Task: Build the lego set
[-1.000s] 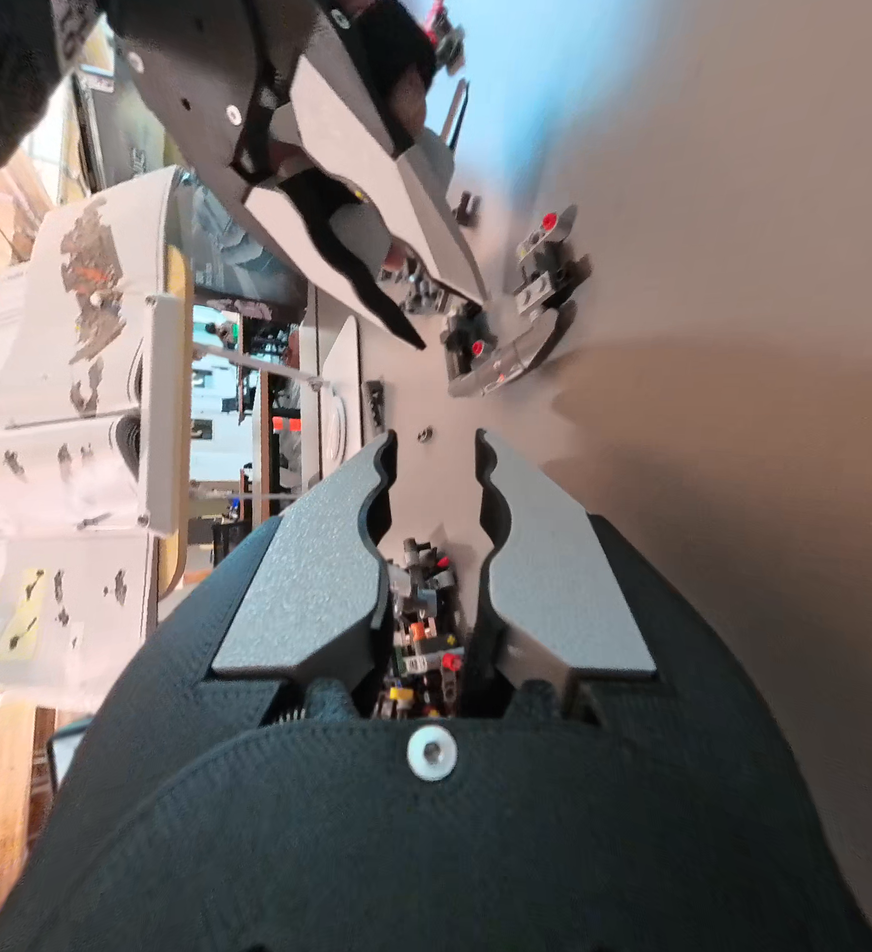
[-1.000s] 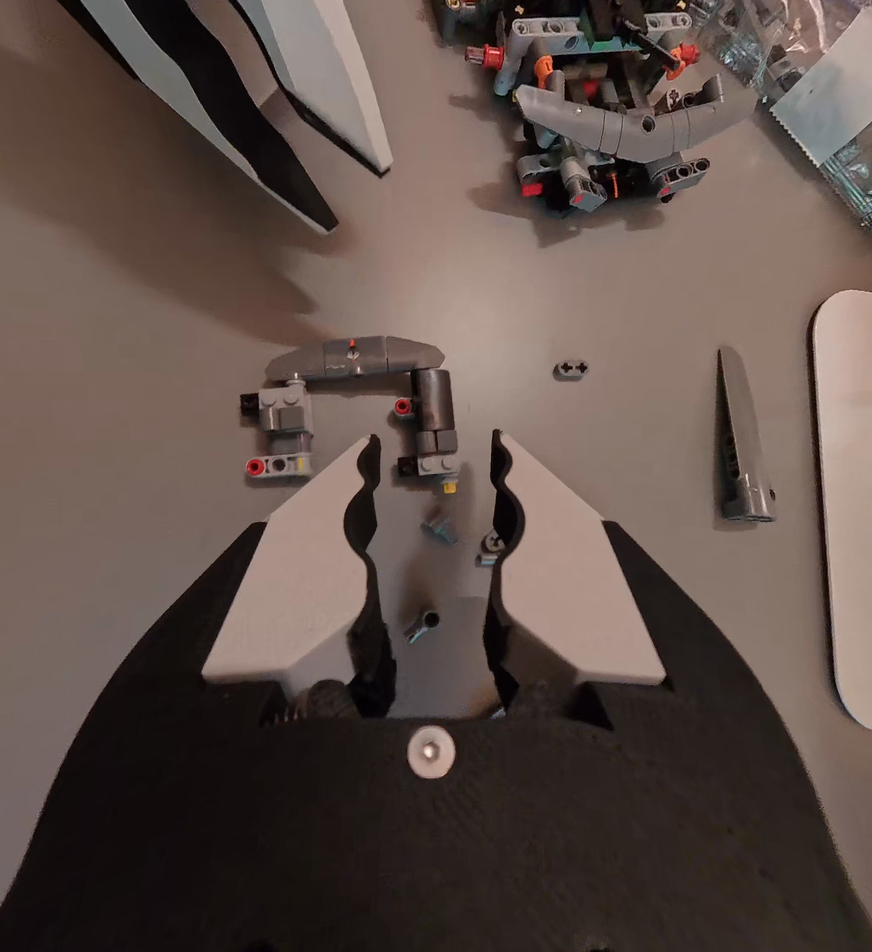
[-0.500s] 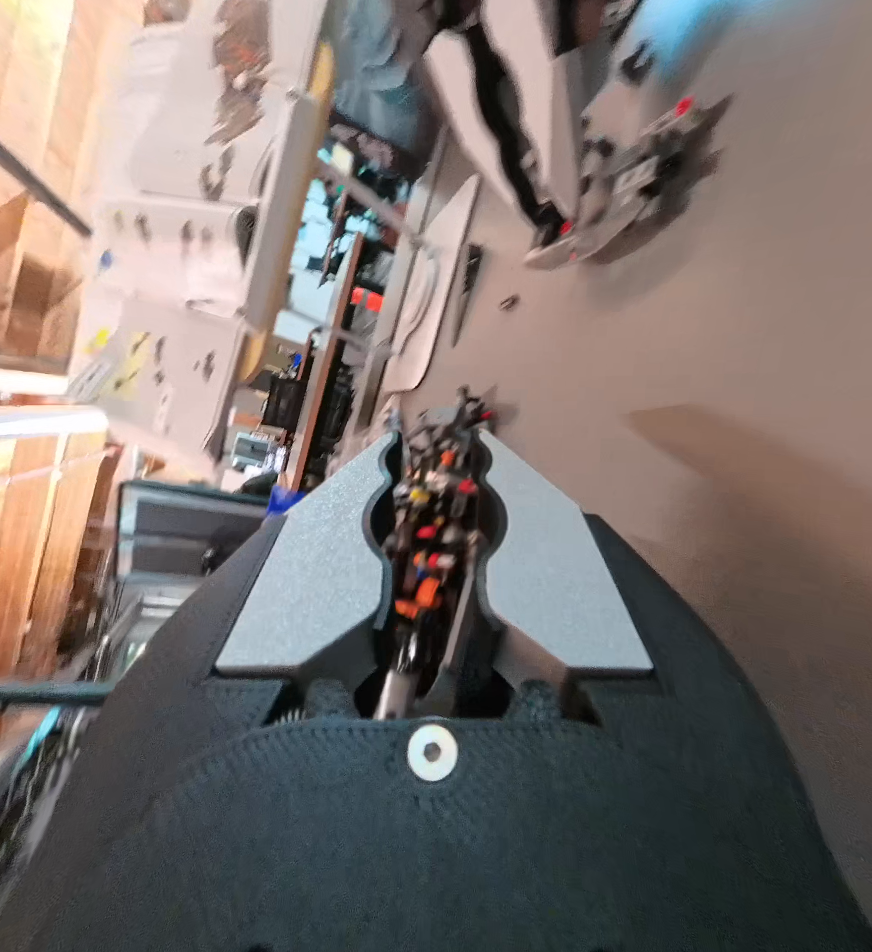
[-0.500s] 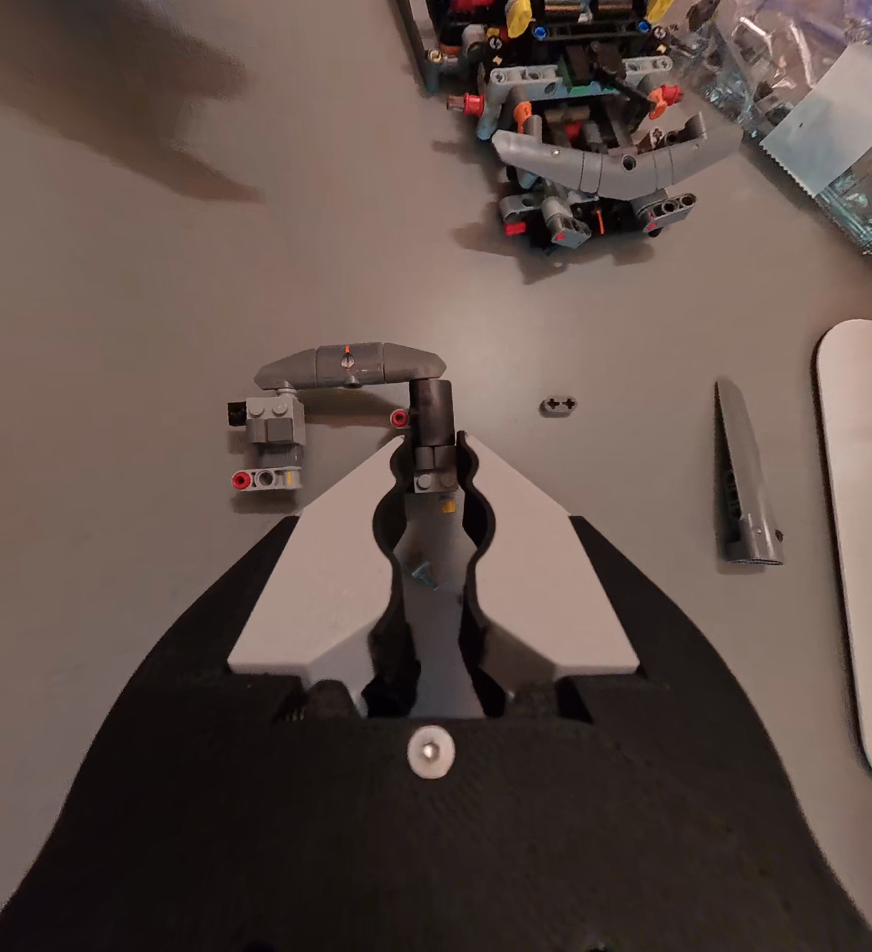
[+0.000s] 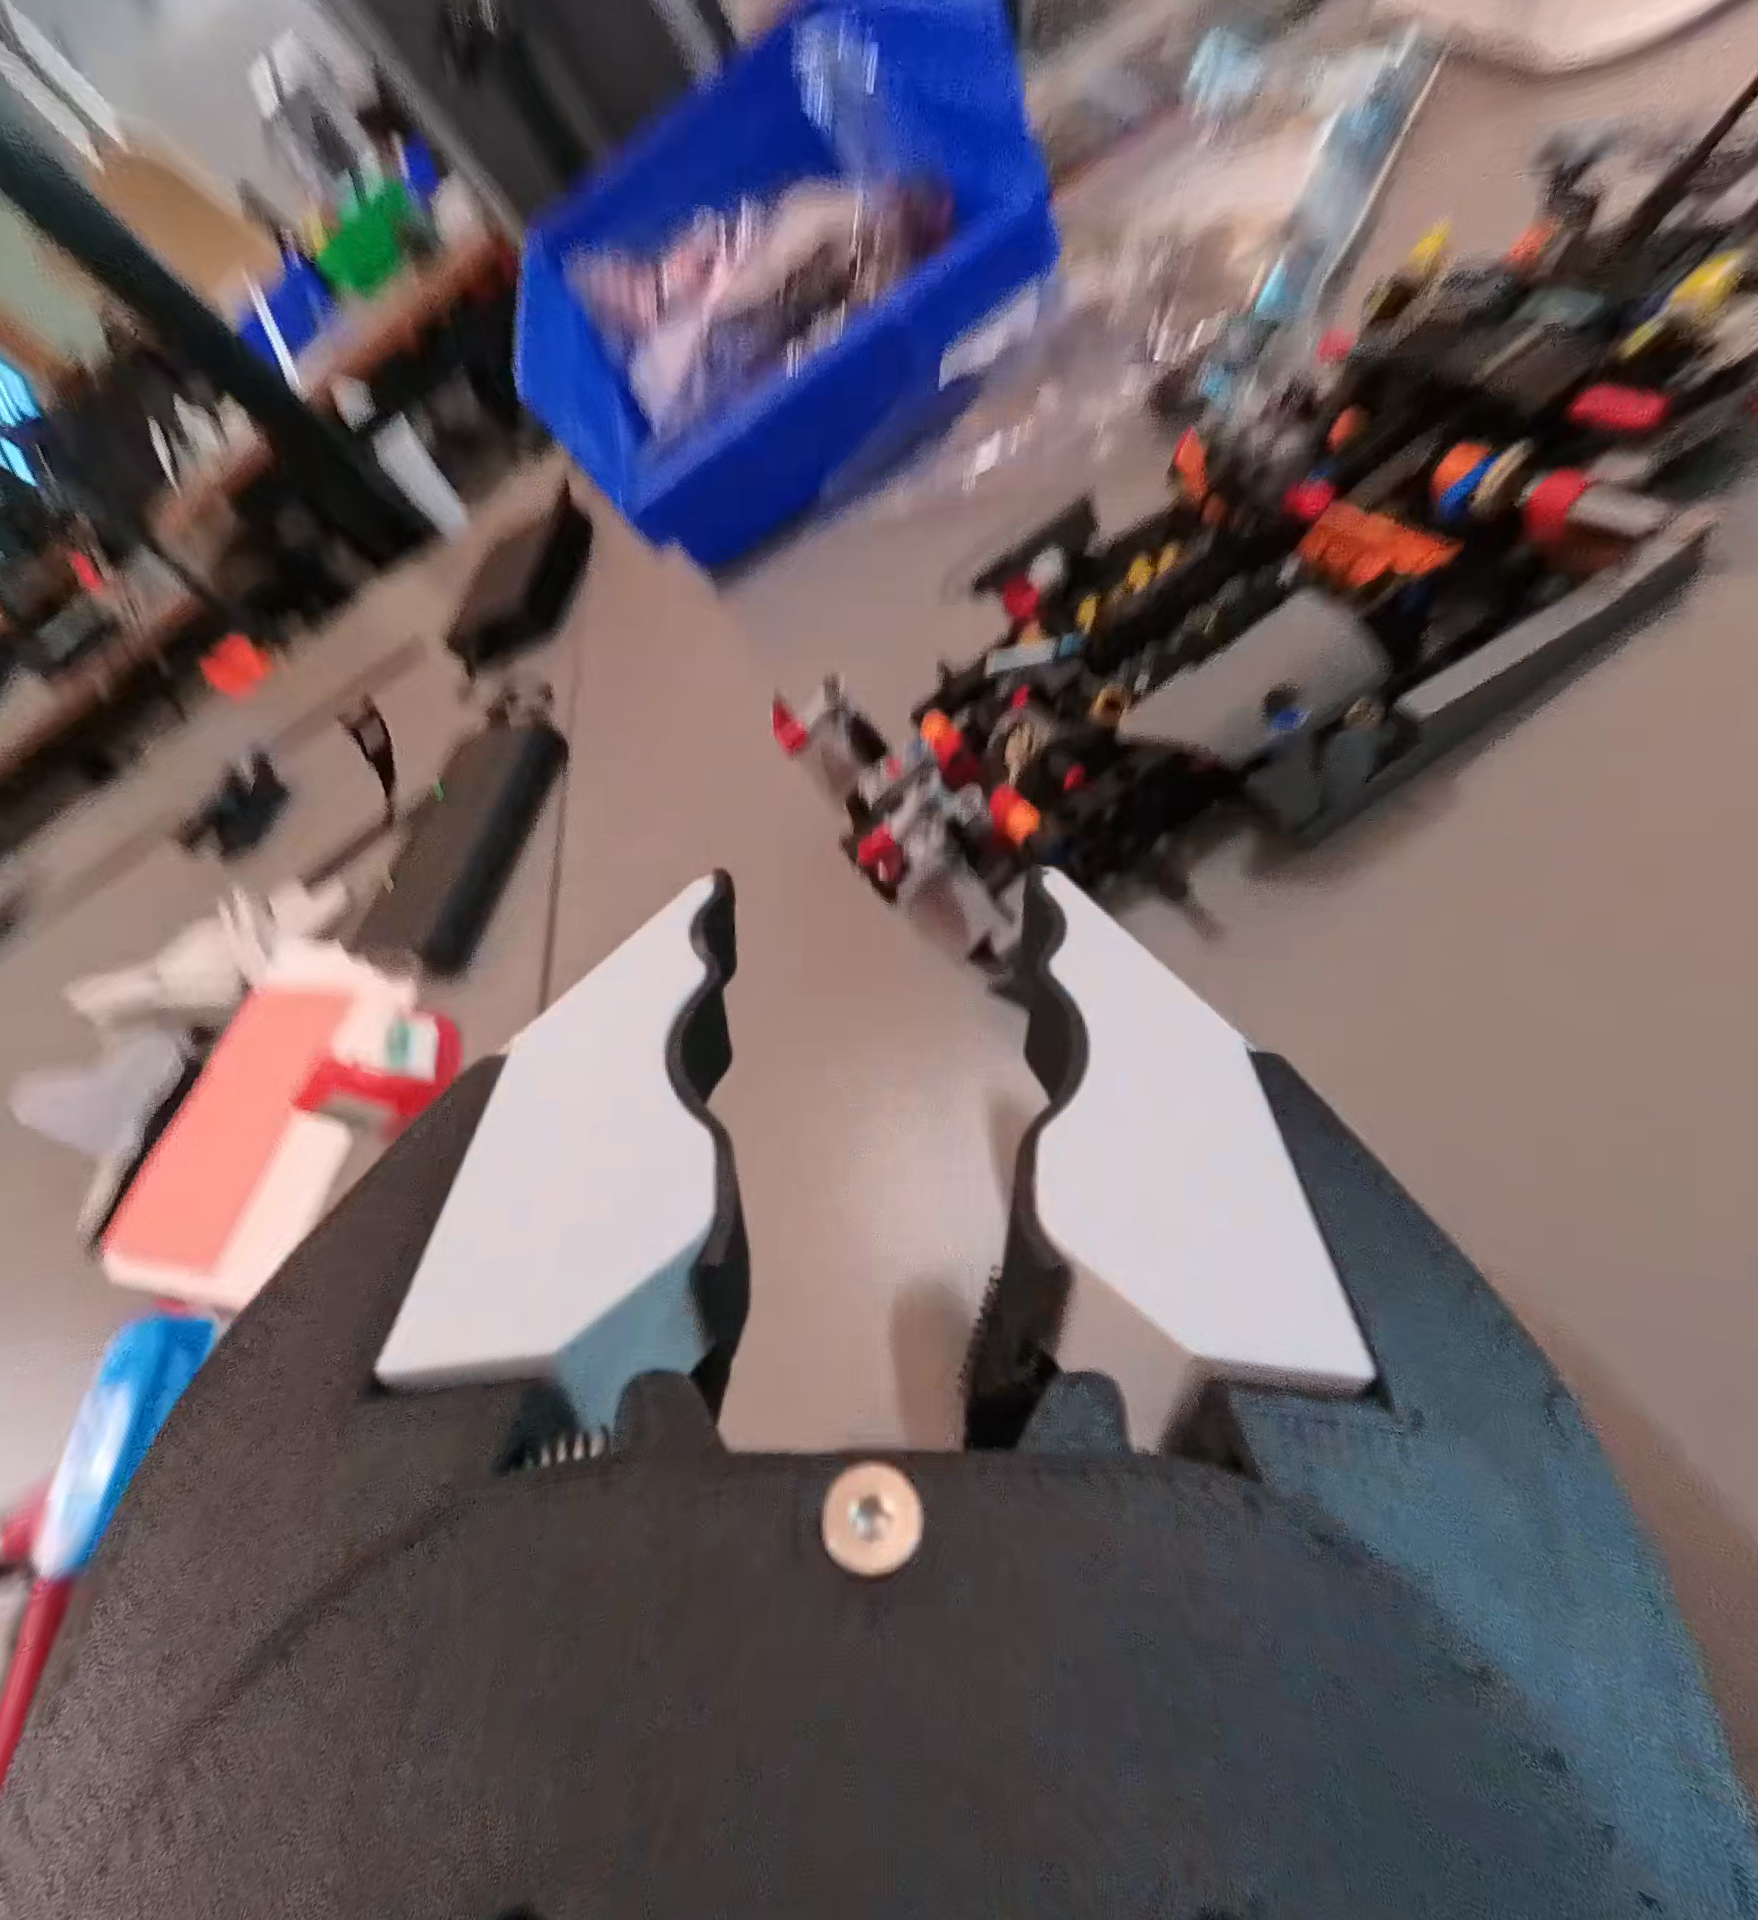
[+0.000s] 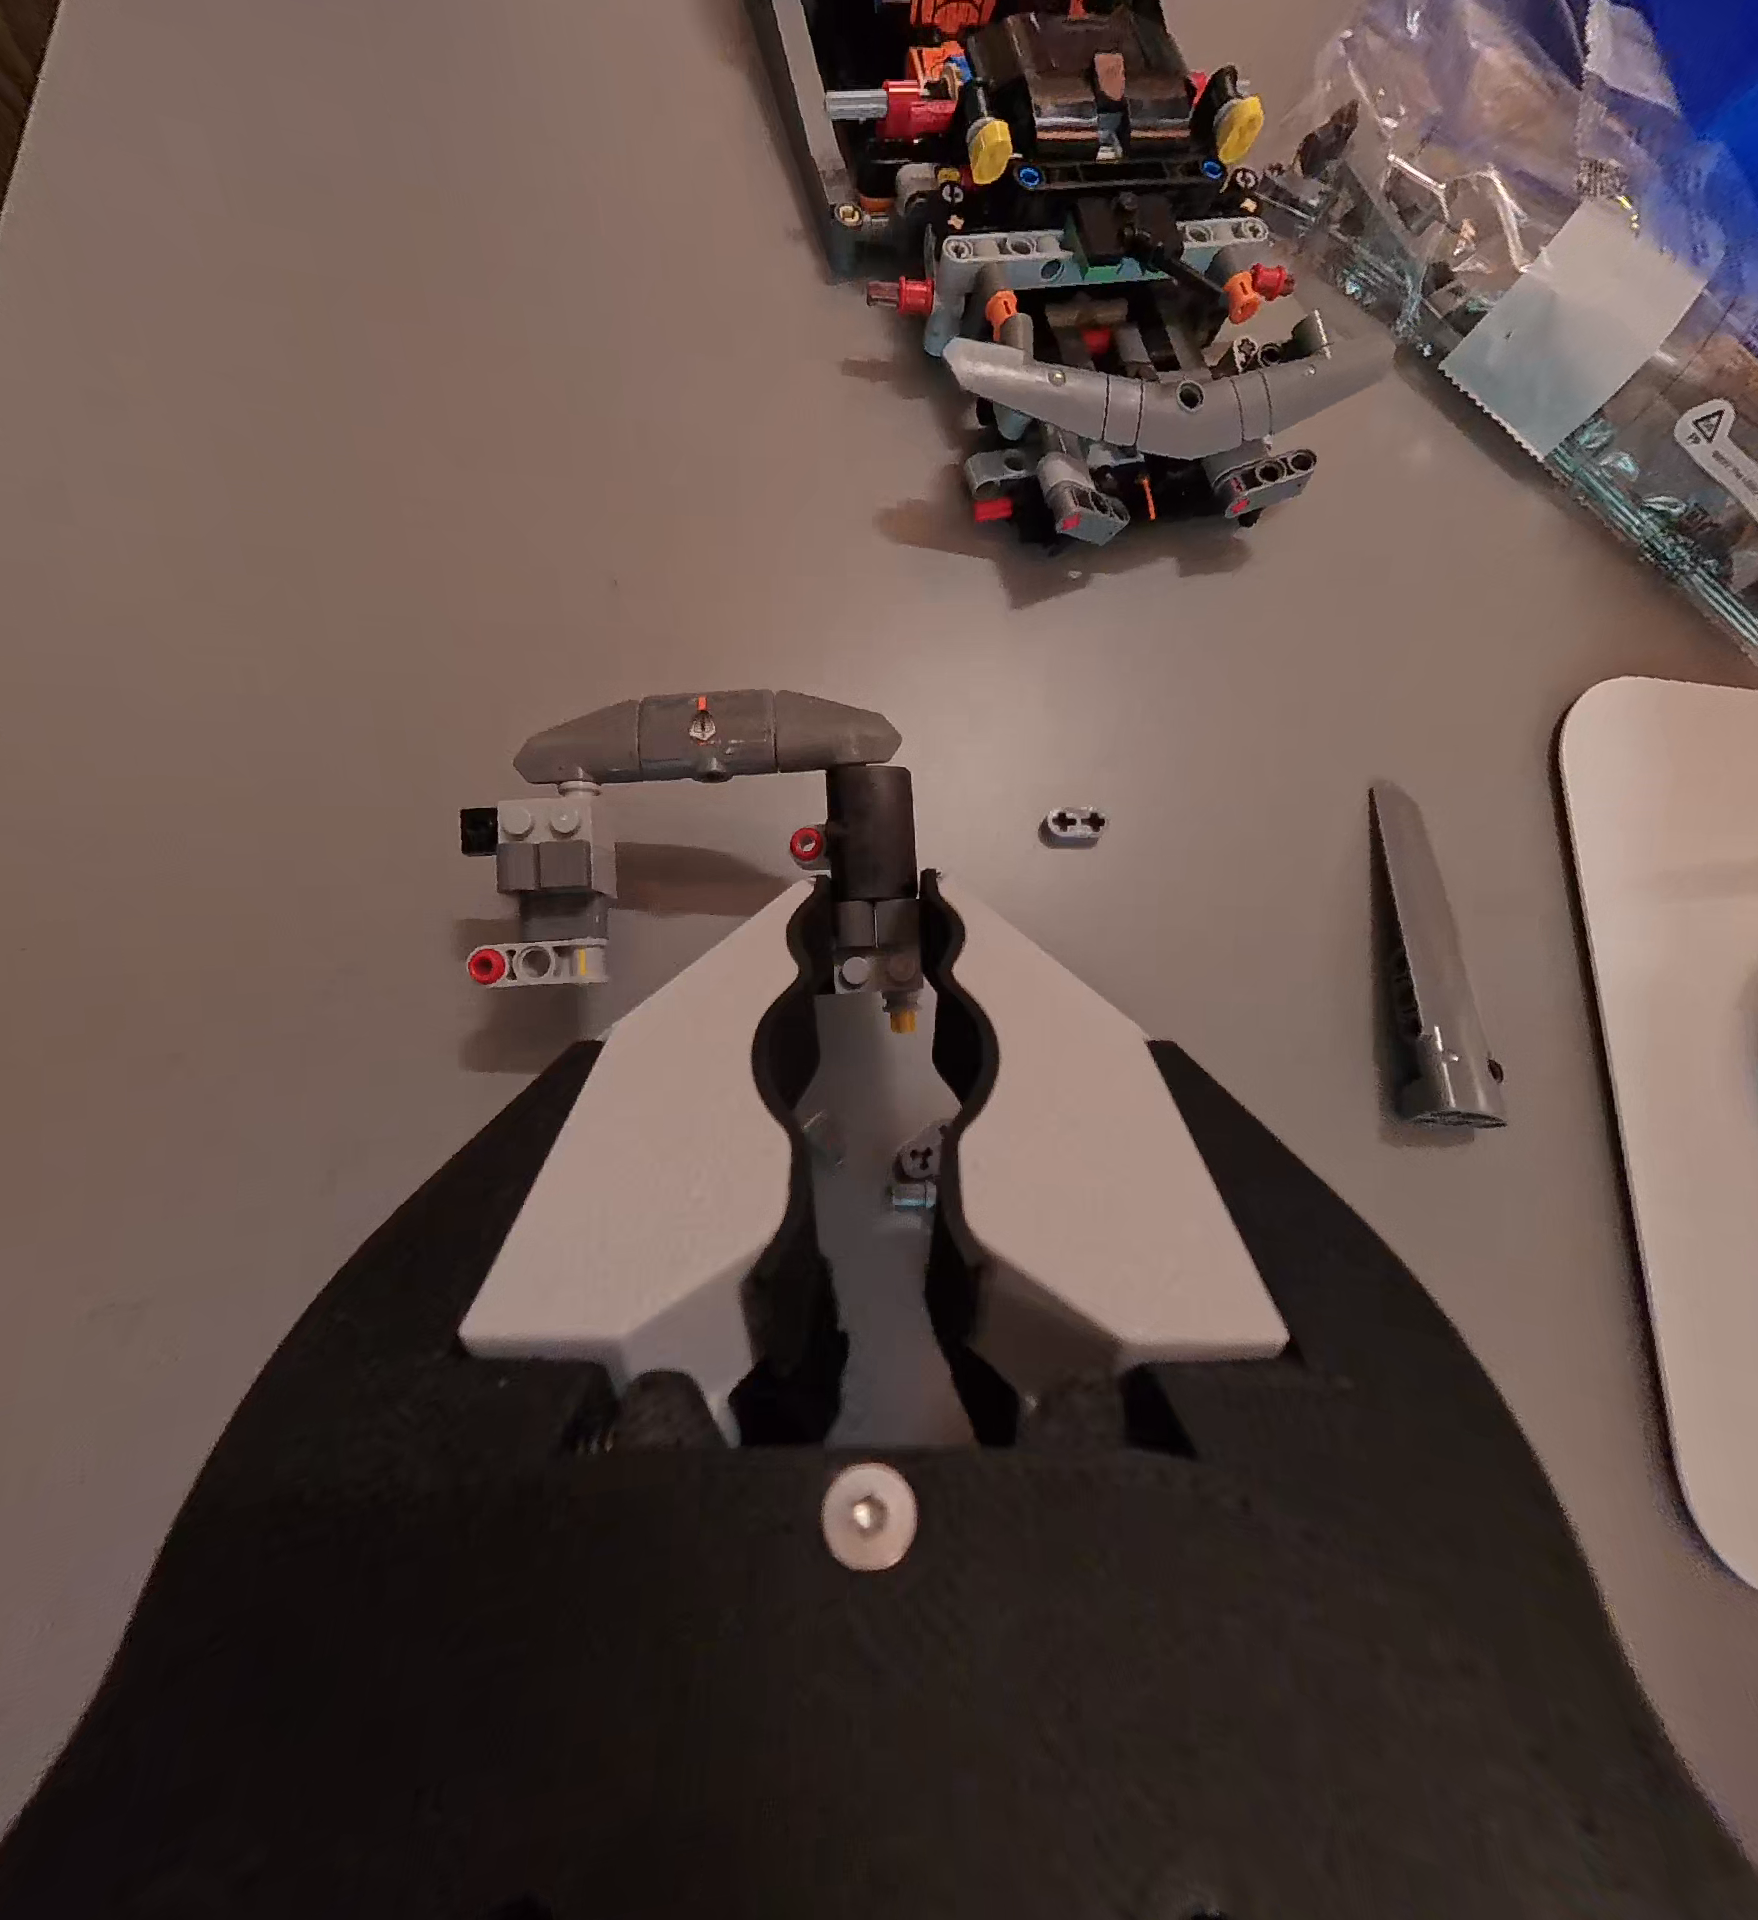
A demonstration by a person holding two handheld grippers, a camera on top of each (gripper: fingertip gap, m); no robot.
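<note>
Right wrist view: we see the right gripper (image 6: 870,894) clamped on a grey brick assembly (image 6: 709,732).
Its pads press the dark post end, above the table (image 6: 335,416). Our left gripper (image 5: 880,894) stands open, holding nothing, beside a large brick model (image 5: 1270,644).

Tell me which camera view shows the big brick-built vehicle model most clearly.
The right wrist view: the vehicle model is sharp at the top edge, curved grey front facing the camera, though its rear is cropped. The left wrist view shows more of the model, but motion-blurred, beyond the open left tool.
</note>
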